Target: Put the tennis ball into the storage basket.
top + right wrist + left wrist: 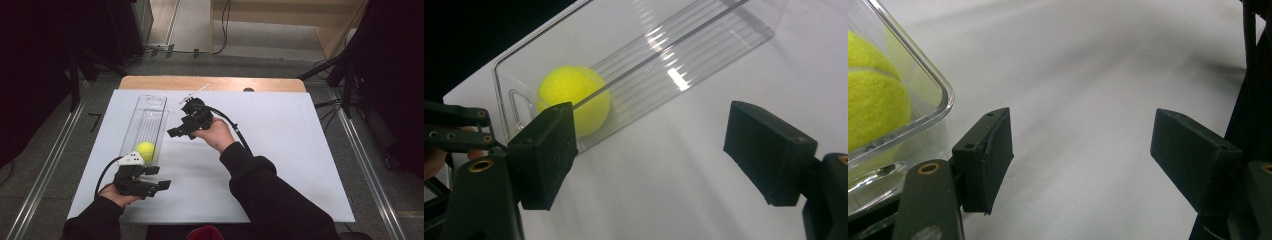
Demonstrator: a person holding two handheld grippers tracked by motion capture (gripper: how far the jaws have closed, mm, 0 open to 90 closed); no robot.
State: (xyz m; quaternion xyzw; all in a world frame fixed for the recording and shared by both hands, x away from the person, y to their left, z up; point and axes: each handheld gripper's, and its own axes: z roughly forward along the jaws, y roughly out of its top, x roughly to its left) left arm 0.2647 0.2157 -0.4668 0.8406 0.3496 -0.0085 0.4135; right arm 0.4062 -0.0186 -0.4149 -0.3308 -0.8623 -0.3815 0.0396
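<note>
The clear bin (pixel 145 122) lies on the white table (pixel 280 165) at its left side, its long axis running from the near edge away toward the far edge, leaning slightly rightward as it recedes; its open top faces up; the tennis ball (pixel 145 149) sits inside at the near end, touching the end wall as far as can be seen. The left gripper (pixel 162 185) rests just beside that near end, jaws apart and empty; the right gripper (pixel 174 132) hangs just right of the bin's middle, tips aimed toward it, jaws apart with nothing between them.
</note>
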